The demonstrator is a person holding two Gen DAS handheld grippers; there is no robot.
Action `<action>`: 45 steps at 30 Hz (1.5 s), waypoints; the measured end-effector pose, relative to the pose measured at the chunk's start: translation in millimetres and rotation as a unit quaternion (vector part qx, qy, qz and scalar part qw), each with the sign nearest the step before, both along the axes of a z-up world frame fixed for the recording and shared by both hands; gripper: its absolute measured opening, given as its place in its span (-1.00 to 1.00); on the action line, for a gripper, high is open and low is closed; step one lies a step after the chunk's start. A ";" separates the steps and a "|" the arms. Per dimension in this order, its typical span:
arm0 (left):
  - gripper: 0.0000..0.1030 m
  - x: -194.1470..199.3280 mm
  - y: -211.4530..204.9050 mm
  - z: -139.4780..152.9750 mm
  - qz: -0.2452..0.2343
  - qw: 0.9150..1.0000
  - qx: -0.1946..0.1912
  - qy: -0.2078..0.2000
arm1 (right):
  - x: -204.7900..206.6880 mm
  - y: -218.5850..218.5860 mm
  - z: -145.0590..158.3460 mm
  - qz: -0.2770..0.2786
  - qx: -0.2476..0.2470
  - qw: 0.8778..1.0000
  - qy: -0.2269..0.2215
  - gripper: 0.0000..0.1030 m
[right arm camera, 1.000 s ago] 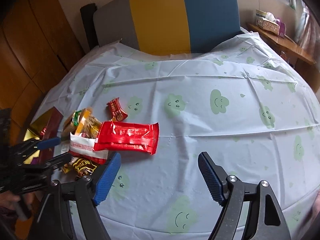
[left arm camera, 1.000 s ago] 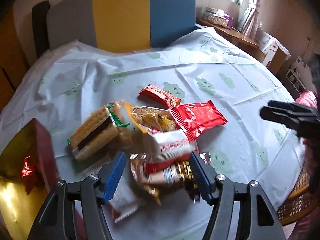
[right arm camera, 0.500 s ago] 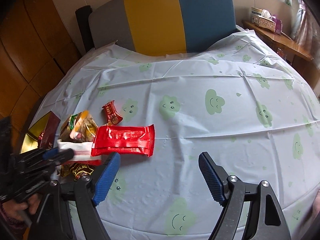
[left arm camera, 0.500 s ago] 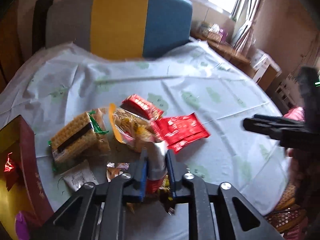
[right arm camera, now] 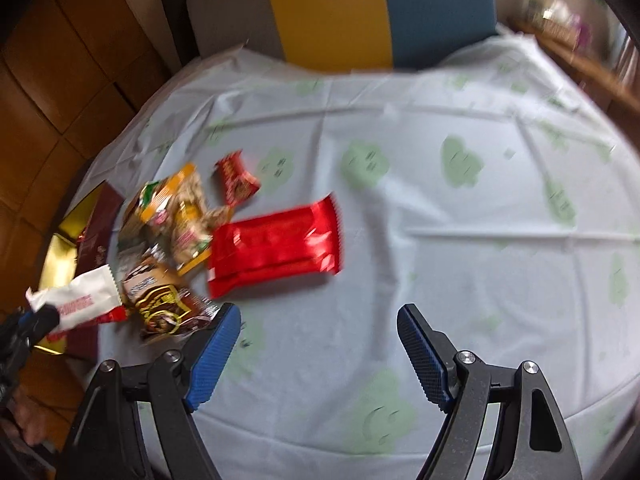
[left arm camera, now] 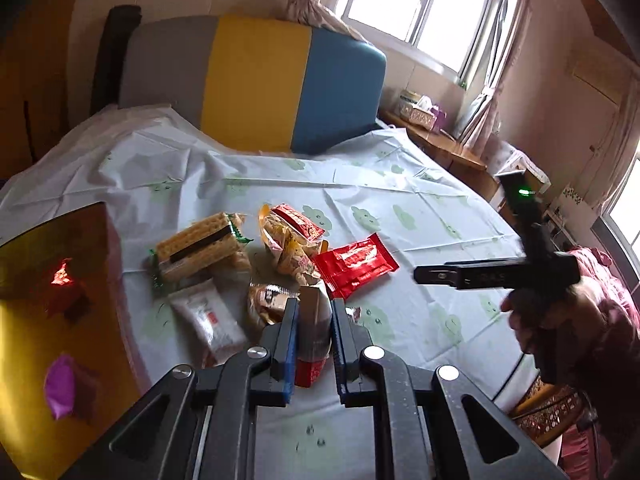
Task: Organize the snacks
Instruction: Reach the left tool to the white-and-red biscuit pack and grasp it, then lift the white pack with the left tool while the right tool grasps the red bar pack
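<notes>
My left gripper (left arm camera: 315, 308) is shut on a white and red snack packet (left arm camera: 309, 372), held up off the tablecloth. In the right wrist view that packet (right arm camera: 80, 300) hangs at the far left beside the gold box (right arm camera: 64, 240). On the cloth lie a long red wrapper (left arm camera: 354, 264), a cracker pack (left arm camera: 200, 248), a small red packet (left arm camera: 296, 220), a clear bag of snacks (left arm camera: 288, 252), a white packet (left arm camera: 208, 324) and a brown packet (right arm camera: 164, 304). My right gripper (right arm camera: 318, 312) stands open over bare cloth, just in front of the long red wrapper (right arm camera: 276, 244).
The open gold box (left arm camera: 48, 320) at the left table edge holds a red and a purple sweet. A grey, yellow and blue chair back (left arm camera: 256, 80) stands behind the table. A hand (left arm camera: 540, 320) holds the right gripper at the right. A wooden sideboard (left arm camera: 452, 148) is beyond.
My left gripper shut on the white and red packet and lifted it out of the pile, toward the gold box. My right gripper dipped a little toward the cloth, still open.
</notes>
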State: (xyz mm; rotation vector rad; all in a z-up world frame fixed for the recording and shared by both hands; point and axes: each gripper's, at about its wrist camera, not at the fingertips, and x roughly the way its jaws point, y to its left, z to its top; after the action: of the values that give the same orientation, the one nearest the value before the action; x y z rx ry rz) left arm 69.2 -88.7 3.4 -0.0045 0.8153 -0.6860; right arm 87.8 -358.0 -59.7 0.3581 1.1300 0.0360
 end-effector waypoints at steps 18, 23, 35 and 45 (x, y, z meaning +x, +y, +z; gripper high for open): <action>-0.71 -67.3 11.6 -46.7 -0.060 0.997 0.037 0.012 | 80.8 22.8 -36.4 -0.152 0.064 0.985 0.046 0.50; -0.70 -70.6 9.3 -53.3 -0.074 0.996 0.032 0.026 | 103.0 40.9 -35.9 -0.124 -0.028 0.990 0.068 0.37; -0.47 -65.4 5.6 -80.5 -0.068 0.994 0.041 0.072 | 55.1 49.7 -32.7 0.038 -0.143 0.984 0.099 0.05; -0.36 -62.1 -4.5 -87.3 -0.070 0.991 0.082 0.078 | 11.9 40.2 -34.2 0.058 -0.134 0.988 0.054 0.15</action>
State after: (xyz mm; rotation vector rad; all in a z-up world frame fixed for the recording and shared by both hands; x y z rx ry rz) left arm 7.0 -93.1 -83.9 0.1513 1.0279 -0.7555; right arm 99.7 -317.8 -93.9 0.0546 1.2436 -0.0343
